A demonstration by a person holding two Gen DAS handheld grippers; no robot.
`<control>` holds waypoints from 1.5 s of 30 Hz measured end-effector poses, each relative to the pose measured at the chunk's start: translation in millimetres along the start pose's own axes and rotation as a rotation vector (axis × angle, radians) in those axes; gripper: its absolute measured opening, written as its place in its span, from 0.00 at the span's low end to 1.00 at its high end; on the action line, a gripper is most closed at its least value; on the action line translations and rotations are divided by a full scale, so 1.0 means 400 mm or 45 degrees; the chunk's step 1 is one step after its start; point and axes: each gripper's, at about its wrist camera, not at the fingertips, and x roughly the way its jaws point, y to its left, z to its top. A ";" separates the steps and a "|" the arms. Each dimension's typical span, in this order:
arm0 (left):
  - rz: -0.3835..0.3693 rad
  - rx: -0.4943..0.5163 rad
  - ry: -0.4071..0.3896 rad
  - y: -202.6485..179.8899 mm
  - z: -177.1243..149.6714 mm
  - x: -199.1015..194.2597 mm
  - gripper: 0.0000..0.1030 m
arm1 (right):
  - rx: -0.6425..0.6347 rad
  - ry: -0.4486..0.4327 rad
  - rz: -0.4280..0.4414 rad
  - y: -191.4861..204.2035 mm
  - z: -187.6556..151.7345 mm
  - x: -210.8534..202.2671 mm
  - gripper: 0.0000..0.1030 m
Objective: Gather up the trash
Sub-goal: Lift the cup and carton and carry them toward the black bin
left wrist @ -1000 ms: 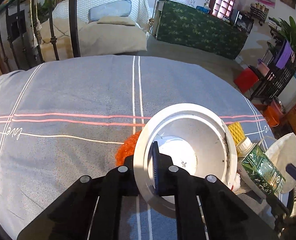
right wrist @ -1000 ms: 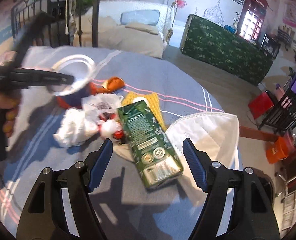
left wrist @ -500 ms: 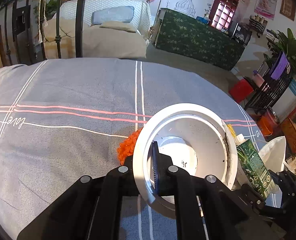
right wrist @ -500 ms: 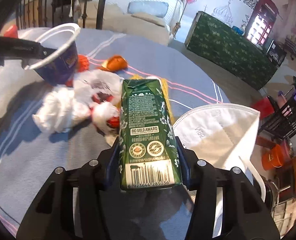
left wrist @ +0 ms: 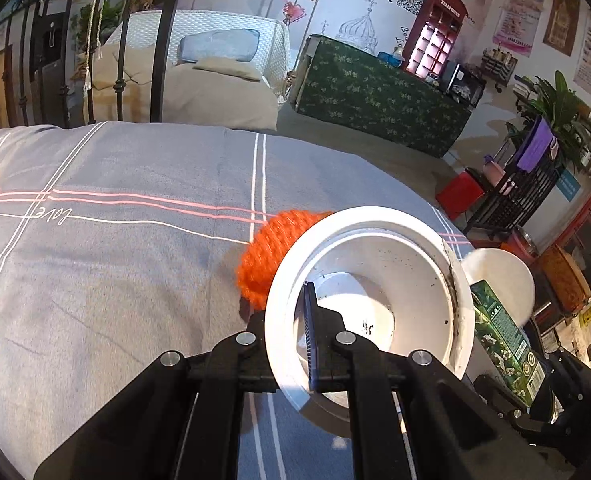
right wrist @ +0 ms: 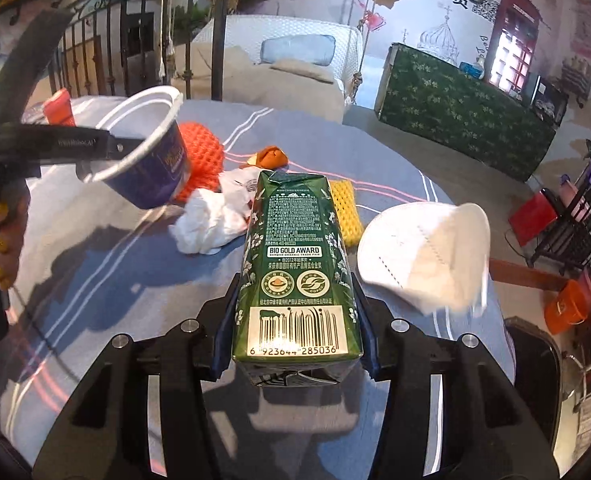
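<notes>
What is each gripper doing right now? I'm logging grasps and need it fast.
Left gripper: shut on the white cup's rim.
Right gripper: shut on the green carton, lifted off the table.

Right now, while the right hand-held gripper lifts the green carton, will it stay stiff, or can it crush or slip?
The green carton probably stays fairly stiff: its sides look flat between the right hand-held gripper. Its top is open and crumpled, so it is likely empty, light and crushable. The glossy surface could slip, since only its lower end is gripped.
</notes>
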 end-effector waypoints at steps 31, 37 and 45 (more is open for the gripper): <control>-0.341 0.361 0.103 -0.352 -0.173 -0.001 0.09 | 0.446 -0.014 -0.261 -0.217 -0.253 -0.197 0.48; -0.412 0.450 0.124 -0.441 -0.203 0.008 0.09 | 0.547 -0.004 -0.355 -0.291 -0.304 -0.217 0.48; -0.504 0.558 0.146 -0.531 -0.232 0.015 0.09 | 0.664 0.028 -0.459 -0.400 -0.372 -0.219 0.48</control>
